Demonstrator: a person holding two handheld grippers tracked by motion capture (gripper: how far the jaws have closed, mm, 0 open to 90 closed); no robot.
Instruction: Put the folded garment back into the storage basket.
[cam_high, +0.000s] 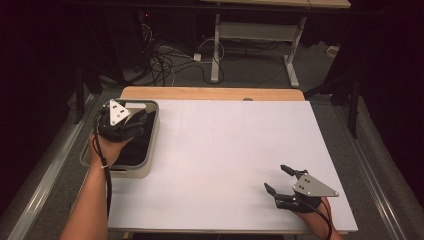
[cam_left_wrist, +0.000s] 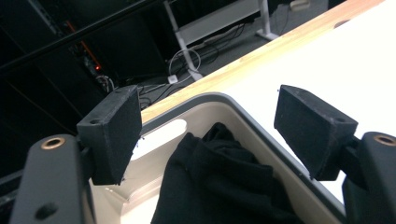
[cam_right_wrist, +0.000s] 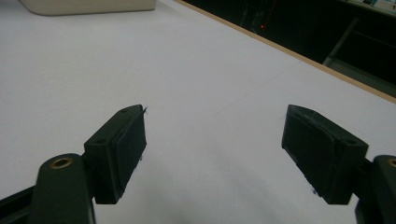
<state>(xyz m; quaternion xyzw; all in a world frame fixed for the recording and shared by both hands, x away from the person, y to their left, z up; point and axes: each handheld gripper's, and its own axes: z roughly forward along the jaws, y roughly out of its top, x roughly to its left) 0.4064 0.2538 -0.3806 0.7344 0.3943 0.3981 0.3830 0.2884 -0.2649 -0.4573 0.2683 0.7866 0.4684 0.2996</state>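
Black cloth lies in the bin beneath the released left gripper.

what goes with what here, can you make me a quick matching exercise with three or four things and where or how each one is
Things:
1. black cloth
2. bin
3. left gripper
4. right gripper

Places or states:
A. over the bare white table top, jaws apart, nothing between them
B. at the table's left edge, light-coloured with a grey rim
C. lying bunched inside the bin
D. above the bin, jaws apart over the cloth

Pairs: 1-C, 2-B, 3-D, 4-A
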